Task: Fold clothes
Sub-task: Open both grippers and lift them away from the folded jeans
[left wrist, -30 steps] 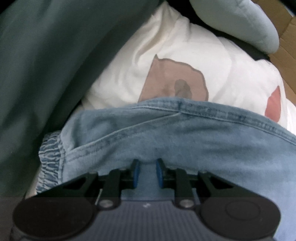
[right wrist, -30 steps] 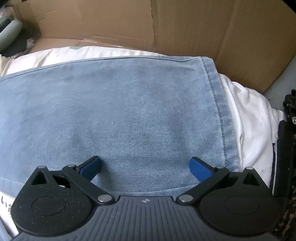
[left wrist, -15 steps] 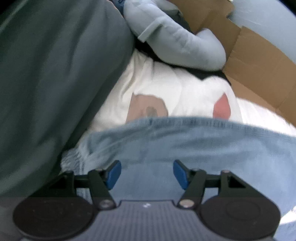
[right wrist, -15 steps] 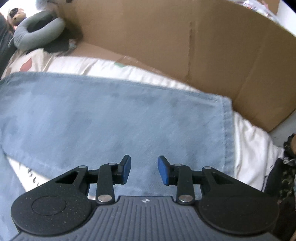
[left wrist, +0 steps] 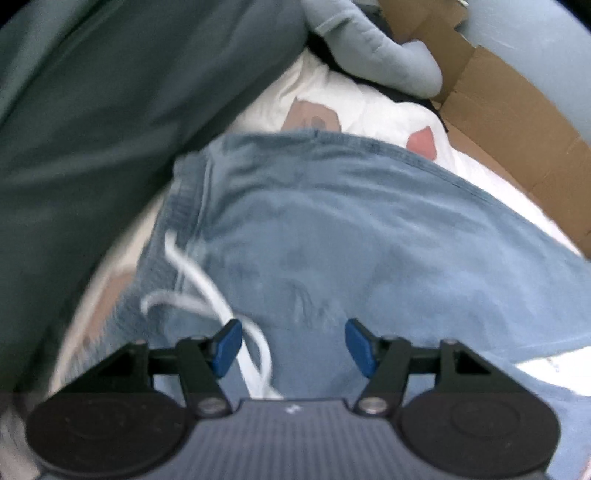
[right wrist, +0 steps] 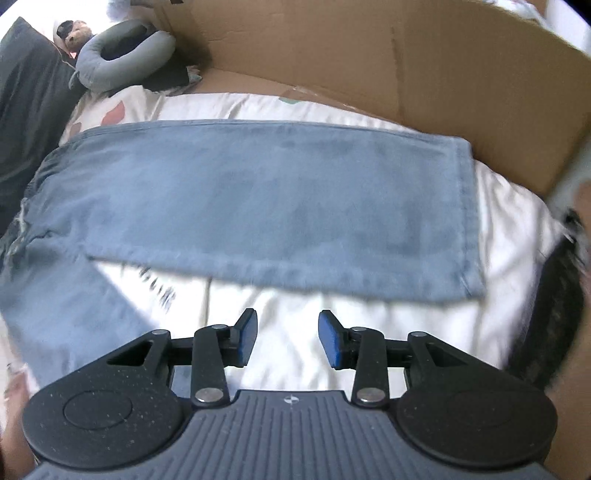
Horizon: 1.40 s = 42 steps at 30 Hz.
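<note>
On white bedding (right wrist: 509,221), jeans (right wrist: 258,192), cardboard (right wrist: 369,59)

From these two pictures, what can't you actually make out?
- Dark print on the white sheet, right wrist view: motion blur makes it unreadable.
- Marks on the jeans, left wrist view: blurred.
- White drawstring, left wrist view: its near end runs behind the left gripper.
- Second jeans leg, right wrist view: cut off by the left edge and the right gripper.
- Small toy by the grey pillow: too small.

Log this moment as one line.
left gripper: open | right gripper: open | jeans: flat on white bedding
</note>
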Available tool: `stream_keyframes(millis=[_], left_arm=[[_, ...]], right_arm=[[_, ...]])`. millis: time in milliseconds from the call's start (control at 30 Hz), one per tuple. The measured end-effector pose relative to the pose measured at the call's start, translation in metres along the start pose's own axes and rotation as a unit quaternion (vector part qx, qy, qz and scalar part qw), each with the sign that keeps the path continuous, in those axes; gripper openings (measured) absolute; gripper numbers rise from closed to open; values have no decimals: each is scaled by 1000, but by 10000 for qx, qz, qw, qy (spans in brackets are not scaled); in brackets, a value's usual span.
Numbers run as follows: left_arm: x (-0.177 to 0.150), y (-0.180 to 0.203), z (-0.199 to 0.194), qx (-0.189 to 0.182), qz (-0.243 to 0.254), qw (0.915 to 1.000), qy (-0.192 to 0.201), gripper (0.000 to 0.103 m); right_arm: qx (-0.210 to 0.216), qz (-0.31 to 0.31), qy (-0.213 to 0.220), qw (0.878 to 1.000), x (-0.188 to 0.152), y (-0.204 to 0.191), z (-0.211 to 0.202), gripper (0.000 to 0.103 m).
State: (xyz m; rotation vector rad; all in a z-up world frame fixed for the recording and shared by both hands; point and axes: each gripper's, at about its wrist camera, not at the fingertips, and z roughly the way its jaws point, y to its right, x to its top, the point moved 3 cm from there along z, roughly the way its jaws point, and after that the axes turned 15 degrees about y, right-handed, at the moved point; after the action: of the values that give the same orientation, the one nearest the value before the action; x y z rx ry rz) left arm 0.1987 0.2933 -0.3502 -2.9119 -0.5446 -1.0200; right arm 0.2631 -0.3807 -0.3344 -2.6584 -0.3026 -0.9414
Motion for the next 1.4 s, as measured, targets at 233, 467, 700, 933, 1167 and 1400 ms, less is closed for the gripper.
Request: stream_keyframes(millis=[233, 467, 700, 933, 1167, 1400], left_arm=[[-12, 33, -61, 26, 465, 9989, -111, 66], [-7, 77, -138, -190, 591, 9980, 86, 76], [-14, 93, -208, -334, 507, 9978, 265, 84], [-32, 96, -271, -202, 358, 9990, 201, 86], [-38, 99, -322, -168, 393, 9979, 477, 92], [-51, 98, -332, -288, 241, 9975, 605, 93]], right_arm=[[-46, 378, 278, 9989, -10, 12, -95, 46], [21, 961, 662, 9932, -25, 18, -178, 55], [-57, 1188, 1133, 9864, -52, 3, -238, 65], [-90, 1442, 1483, 9783, -82, -13, -282, 71], [-190, 1803, 1562, 9709, -91, -13, -305, 71], [-366, 1845, 1548, 9699, -100, -15, -329, 72]])
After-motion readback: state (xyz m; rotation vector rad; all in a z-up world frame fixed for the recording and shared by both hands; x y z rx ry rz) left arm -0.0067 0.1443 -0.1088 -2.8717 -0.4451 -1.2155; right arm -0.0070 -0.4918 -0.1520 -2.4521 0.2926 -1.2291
